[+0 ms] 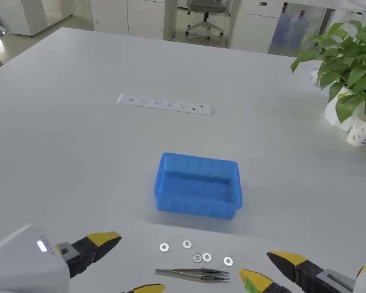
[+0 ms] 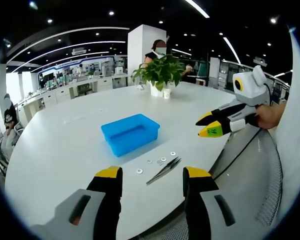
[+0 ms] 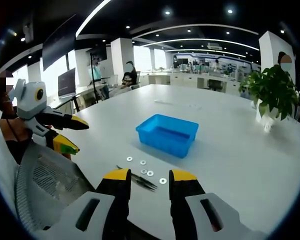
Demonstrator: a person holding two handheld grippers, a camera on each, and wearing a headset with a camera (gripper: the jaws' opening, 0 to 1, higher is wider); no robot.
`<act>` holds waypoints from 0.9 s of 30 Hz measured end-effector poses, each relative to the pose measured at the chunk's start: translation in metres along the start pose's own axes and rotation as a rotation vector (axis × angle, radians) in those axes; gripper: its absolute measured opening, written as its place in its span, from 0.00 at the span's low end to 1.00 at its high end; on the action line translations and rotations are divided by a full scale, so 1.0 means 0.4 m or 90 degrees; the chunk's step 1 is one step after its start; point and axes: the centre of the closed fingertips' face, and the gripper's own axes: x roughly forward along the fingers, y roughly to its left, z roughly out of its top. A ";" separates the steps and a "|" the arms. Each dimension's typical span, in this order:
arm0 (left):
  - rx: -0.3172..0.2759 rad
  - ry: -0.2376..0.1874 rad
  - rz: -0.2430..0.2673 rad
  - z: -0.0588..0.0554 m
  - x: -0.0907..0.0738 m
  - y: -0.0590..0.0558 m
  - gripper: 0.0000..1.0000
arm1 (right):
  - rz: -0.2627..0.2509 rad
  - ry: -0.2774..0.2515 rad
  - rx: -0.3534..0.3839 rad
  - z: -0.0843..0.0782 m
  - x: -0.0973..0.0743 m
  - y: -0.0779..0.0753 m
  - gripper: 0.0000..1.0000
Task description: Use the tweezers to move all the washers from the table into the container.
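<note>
Two claws released, level over the surface's (image 1: 79,152) near edge: my left claw (image 1: 133,261) and right claw (image 1: 256,264) flank tweezers (image 1: 192,274) and washers (image 1: 197,257).

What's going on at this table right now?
A person holds a gripper in each hand over the near edge of a white table. The left gripper and right gripper both have their jaws open and hold nothing. The tweezers lie on the table beside five loose washers, on the person's side of a blue container with no washers visible in it.
</note>
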 end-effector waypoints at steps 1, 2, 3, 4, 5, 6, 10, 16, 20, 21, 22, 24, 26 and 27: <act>0.001 0.001 -0.001 0.000 0.001 -0.001 0.53 | 0.000 0.001 0.000 -0.001 0.000 -0.001 0.31; 0.001 0.002 -0.001 -0.001 0.002 -0.001 0.53 | 0.000 0.001 0.001 -0.001 0.000 -0.001 0.31; 0.003 0.003 -0.001 -0.001 0.003 -0.001 0.53 | 0.001 0.000 0.002 -0.002 0.001 -0.001 0.31; 0.003 0.003 -0.002 -0.001 0.003 -0.001 0.53 | 0.001 0.002 0.002 -0.003 0.001 -0.002 0.31; 0.001 0.004 -0.003 -0.002 0.003 -0.002 0.53 | 0.002 0.002 0.001 -0.003 0.002 -0.001 0.31; 0.001 0.005 -0.003 -0.003 0.003 -0.001 0.53 | 0.002 0.003 0.001 -0.004 0.002 -0.001 0.31; 0.001 0.008 -0.004 -0.006 0.005 0.000 0.53 | 0.002 0.005 0.003 -0.006 0.004 -0.001 0.31; -0.001 0.013 -0.008 -0.010 0.011 0.001 0.53 | 0.004 0.008 0.006 -0.009 0.009 -0.003 0.31; -0.001 0.015 -0.011 -0.012 0.015 0.002 0.53 | 0.005 0.011 0.005 -0.010 0.012 -0.003 0.31; -0.001 0.016 -0.013 -0.013 0.016 0.002 0.53 | 0.006 0.012 0.006 -0.011 0.013 -0.003 0.31; -0.001 0.017 -0.014 -0.013 0.017 0.002 0.53 | 0.006 0.013 0.006 -0.011 0.014 -0.003 0.31; 0.000 0.020 -0.017 -0.015 0.019 0.002 0.53 | 0.009 0.016 0.004 -0.015 0.016 -0.003 0.31; 0.003 0.023 -0.020 -0.017 0.020 0.002 0.53 | 0.011 0.020 0.003 -0.018 0.018 -0.003 0.31; 0.008 0.026 -0.021 -0.019 0.021 0.002 0.53 | 0.012 0.021 0.003 -0.019 0.019 -0.002 0.31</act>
